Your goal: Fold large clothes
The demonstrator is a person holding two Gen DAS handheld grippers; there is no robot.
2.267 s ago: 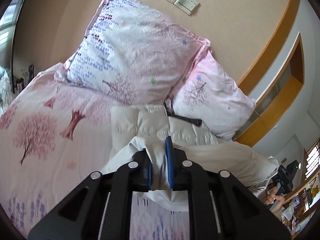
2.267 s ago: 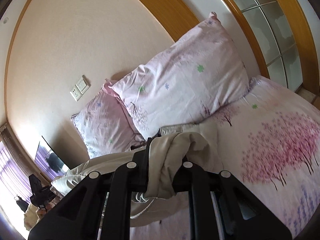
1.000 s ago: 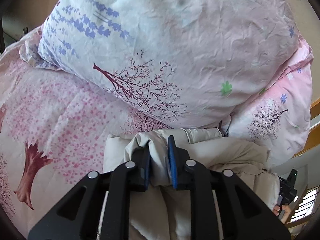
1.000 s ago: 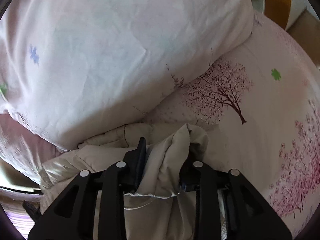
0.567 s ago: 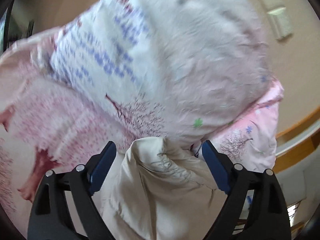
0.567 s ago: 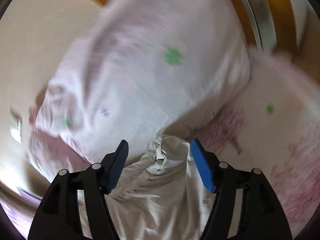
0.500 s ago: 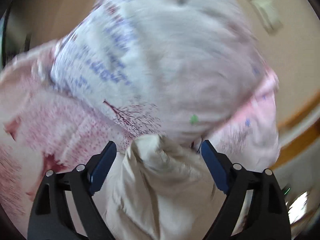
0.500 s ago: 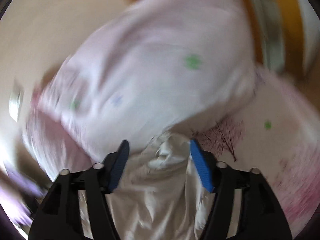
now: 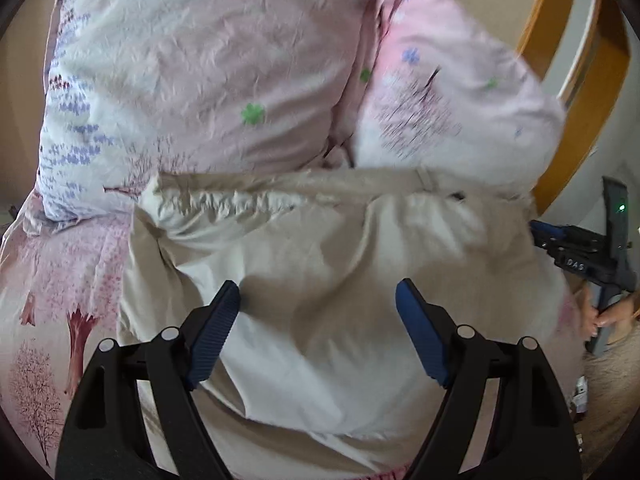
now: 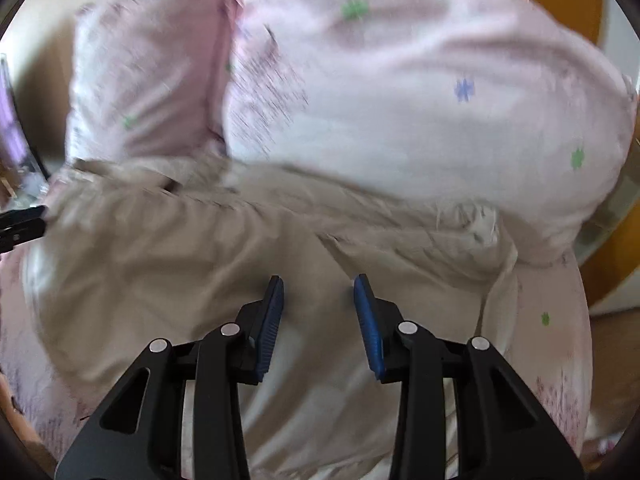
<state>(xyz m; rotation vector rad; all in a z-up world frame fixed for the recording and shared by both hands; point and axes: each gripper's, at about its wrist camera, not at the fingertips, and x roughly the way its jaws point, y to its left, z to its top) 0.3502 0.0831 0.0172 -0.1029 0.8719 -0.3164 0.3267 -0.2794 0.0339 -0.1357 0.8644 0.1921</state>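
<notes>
a: ok, going left to right with the beige jacket (image 9: 320, 248) as the anchor. it lies folded across the bed, top edge pushed up against the pillows. left of it is bare bedsheet (image 9: 60, 280), pink with tree prints.

b: and the left gripper (image 9: 318, 300)?

a: hanging over the jacket's lower middle, jaws wide and easing inward. cloth shows between the blue pads (image 9: 212, 332) but they aren't pinching it, nothing held.

b: what's behind the jacket?

a: two pillows. the big pillow (image 9: 192, 72) with purple and green flower prints sits above the jacket's left half, the second pillow (image 9: 452, 112) above its right half, both touching that top edge. so the headboard side is blocked off. right of the second pillow there's an orange wooden frame (image 9: 576, 80).

b: right gripper?

a: in the left view the right gripper (image 9: 576, 256) is at the jacket's right edge with a hand (image 9: 608, 316) on its handle. in its own view the right gripper (image 10: 319, 300) is over the jacket (image 10: 200, 264) too, jaws narrower and closing, pads clear of the cloth. pretty blurry there, pillows (image 10: 400, 100) still packed against the far edge.
</notes>
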